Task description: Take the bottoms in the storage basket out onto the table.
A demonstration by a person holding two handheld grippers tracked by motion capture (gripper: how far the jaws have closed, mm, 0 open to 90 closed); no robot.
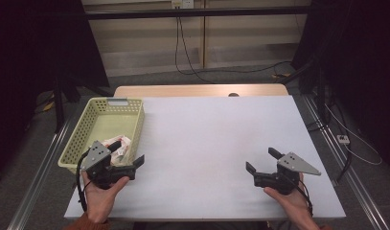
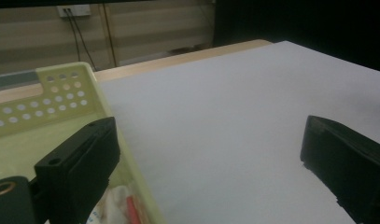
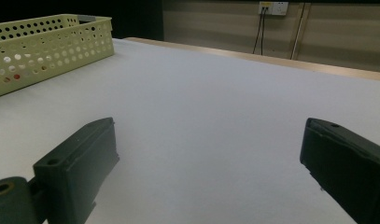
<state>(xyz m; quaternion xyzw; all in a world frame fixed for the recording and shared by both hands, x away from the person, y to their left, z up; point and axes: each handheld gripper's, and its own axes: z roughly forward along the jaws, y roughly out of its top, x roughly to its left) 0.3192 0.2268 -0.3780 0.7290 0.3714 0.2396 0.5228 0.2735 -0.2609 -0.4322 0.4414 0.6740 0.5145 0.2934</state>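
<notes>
Item 1: left gripper (image 1: 129, 152), held in the person's left hand (image 1: 100, 194) at about 8 o'clock on the table (image 1: 216, 139). Jaws spread wide, nothing between them; one jaw sat over the basket's near right corner, the other over bare white tabletop.

Item 2: pale green perforated basket (image 1: 82, 132), at 9 to 10 o'clock along the left table edge. Contents: a crumpled white packet with red markings (image 1: 121, 146), lying at the basket's near end, just beside the left gripper.

Item 3: right gripper (image 1: 260, 160), held in the right hand (image 1: 289, 201) at about 4 o'clock, well apart from the basket. Jaws spread, empty, above bare tabletop.
</notes>
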